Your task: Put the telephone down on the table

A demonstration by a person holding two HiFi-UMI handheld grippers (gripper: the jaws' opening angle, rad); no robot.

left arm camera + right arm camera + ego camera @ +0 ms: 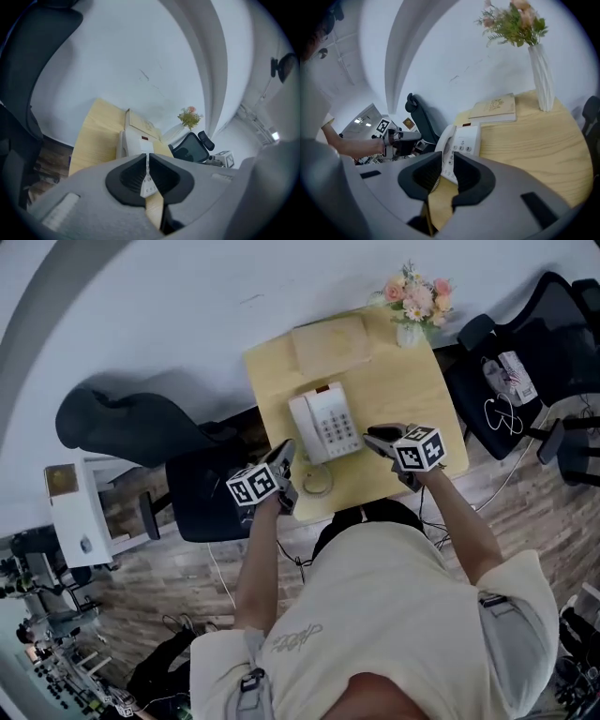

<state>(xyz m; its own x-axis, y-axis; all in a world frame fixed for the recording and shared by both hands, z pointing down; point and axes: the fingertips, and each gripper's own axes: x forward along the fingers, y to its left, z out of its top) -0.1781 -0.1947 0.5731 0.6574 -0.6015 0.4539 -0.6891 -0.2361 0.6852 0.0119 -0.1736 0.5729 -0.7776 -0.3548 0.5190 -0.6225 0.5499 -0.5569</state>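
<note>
Head view puts the telephone (325, 423) flat on the wooden table (267, 367), in the middle of the frame. Its long axis runs nearly up and down the picture, leaning slightly left at the top. The display end points up toward the wall, the handset lies along its left side, and the coiled cord (317, 486) loops below it, near the table's lower edge.

Your left gripper (284, 454) sits at the phone's lower left, jaws closed together on nothing. Your right gripper (377, 437) sits just right of the phone, jaws a narrow gap apart and empty.

A book (328, 345) lies just above the phone, and a vase of flowers (412, 310) stands at the table's upper right corner. You have bare wood right of the keypad and along the table's left edge.
</note>
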